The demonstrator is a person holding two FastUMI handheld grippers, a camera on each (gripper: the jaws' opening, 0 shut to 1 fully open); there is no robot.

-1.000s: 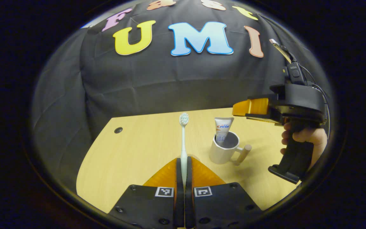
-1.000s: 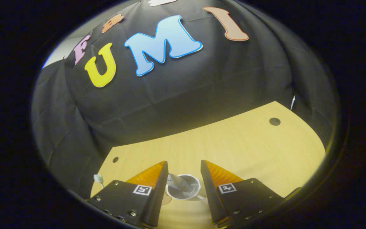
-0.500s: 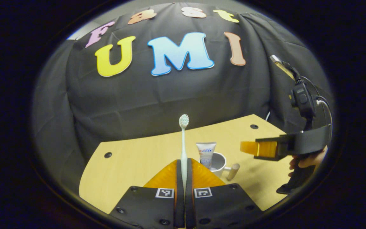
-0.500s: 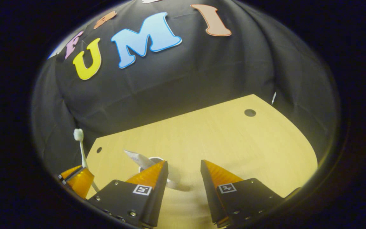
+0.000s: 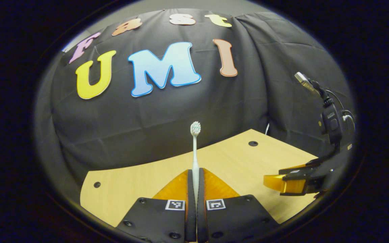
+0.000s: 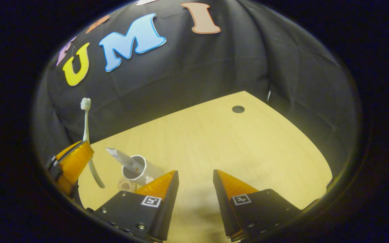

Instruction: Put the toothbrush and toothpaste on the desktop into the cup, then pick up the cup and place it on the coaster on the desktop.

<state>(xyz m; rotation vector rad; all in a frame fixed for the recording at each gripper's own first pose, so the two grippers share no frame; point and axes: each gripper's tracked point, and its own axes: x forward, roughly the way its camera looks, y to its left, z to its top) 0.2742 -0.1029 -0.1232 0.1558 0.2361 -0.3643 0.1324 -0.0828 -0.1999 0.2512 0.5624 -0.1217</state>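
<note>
A pale wooden tabletop (image 6: 235, 141) with a rounded edge and small dark round holes (image 6: 238, 109) near its corners stands against a wall of black creased cloth (image 5: 235, 101) that hangs in folds behind and around it, lit from above so that the wood shines yellow.

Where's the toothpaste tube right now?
In the right gripper view, lower left, the white toothpaste tube leans out of the white cup, beside the toothbrush.

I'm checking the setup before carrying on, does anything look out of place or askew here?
Nothing damaged or spilled. The toothpaste leans out of the cup rather than standing straight, and the toothbrush is off the desk, clamped upright in the left gripper.
</note>
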